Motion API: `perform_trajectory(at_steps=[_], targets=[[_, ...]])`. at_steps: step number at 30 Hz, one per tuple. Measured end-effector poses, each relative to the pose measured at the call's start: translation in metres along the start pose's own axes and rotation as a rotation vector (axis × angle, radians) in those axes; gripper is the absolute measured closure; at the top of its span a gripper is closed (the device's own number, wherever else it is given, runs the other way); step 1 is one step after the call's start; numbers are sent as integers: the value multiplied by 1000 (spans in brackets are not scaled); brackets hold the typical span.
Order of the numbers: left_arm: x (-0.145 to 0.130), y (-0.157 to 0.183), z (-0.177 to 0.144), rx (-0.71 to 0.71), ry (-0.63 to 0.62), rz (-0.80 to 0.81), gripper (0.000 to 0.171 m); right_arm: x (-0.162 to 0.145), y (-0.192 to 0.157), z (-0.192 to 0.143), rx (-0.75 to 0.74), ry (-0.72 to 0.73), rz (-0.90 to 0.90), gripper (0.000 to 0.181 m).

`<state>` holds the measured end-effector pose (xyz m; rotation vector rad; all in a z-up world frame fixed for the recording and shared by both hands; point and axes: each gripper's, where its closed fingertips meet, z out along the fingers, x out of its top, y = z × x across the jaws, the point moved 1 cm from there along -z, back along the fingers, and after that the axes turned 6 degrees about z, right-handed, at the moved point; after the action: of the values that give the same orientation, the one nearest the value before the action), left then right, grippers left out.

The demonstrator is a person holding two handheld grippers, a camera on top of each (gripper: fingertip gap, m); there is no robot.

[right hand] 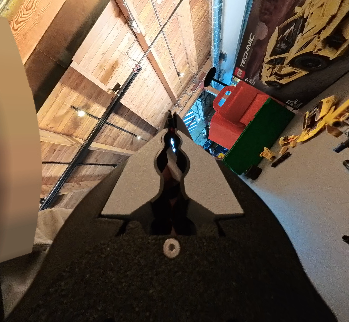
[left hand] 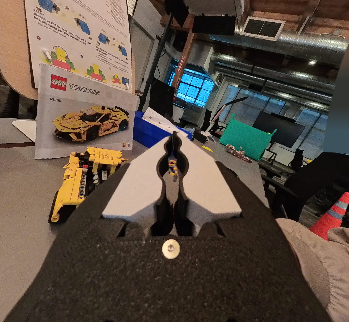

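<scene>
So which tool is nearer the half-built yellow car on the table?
Left. The left tool sits low just right of the yellow car, shut. The right tool is raised and tilted toward the ceiling, gripping a small dark piece.

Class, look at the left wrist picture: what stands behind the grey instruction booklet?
Behind the booklet stands a white printed sheet on a wooden board. The booklet covers the sheet's bottom edge, so what lies there cannot be seen.

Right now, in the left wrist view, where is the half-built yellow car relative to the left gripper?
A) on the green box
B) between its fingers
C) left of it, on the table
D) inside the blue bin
C: the half-built yellow car lies on the grey table, left of the left gripper.
</scene>
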<state>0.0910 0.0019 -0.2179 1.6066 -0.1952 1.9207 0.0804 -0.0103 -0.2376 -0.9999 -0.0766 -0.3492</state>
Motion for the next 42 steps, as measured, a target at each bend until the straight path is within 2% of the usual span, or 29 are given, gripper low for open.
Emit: perform_trajectory(at_steps=[3, 4, 5, 6, 7, 9, 11, 14, 15, 16, 18, 20, 21, 23, 25, 28, 30, 33, 38, 42], targets=[[2, -8, 0, 43, 20, -36, 171, 2, 2, -1, -13, 9, -3, 181], [18, -34, -11, 168, 108, -65, 171, 13, 5, -10, -21, 75, 2, 181], [50, -72, -36, 262, 248, -127, 171, 30, 11, -27, -42, 148, 30, 181], [71, -107, -62, 310, 315, -206, 171, 38, 11, -39, -62, 164, 22, 181], [84, -123, -83, 335, 382, -214, 171, 39, 5, -41, -77, 142, -41, 181], [64, -119, -77, 309, 281, -187, 171, 40, -7, -32, -89, 82, -176, 181], [47, -100, -54, 195, 224, -215, 171, 41, -12, -25, -81, 41, -207, 180], [43, -67, -31, 61, 113, -38, 171, 59, -17, -35, -227, -28, -403, 180], [37, -62, -26, 51, 75, -7, 171, 75, -14, -47, -344, -94, -520, 180], [26, -56, -21, 31, 23, -2, 171, 98, -5, -72, -529, -181, -652, 179], [-11, -36, -8, -46, -158, -9, 171, 169, 8, -157, -1002, -243, -866, 179], [-51, -13, 2, -106, -338, 39, 171, 212, 10, -242, -1348, -346, -912, 179], [-69, -1, 7, -134, -424, 68, 171, 221, 8, -269, -1428, -374, -923, 178], [-99, 20, 21, -178, -586, 87, 171, 224, 12, -295, -1465, -428, -900, 170], [-117, 42, 40, -209, -705, 62, 171, 225, 10, -304, -1474, -449, -903, 159], [-132, 72, 75, -276, -856, -18, 171, 239, -22, -297, -1416, -332, -985, 156], [-140, 92, 105, -335, -904, -121, 171, 245, -44, -294, -1354, -264, -1016, 156], [-161, 107, 151, -349, -958, -253, 171, 246, -64, -299, -1318, -232, -1013, 160], [-213, 95, 224, -317, -999, -169, 171, 251, -79, -300, -1247, -131, -957, 165], [-236, 90, 249, -345, -993, -17, 170, 247, -77, -300, -1220, -145, -914, 165]])
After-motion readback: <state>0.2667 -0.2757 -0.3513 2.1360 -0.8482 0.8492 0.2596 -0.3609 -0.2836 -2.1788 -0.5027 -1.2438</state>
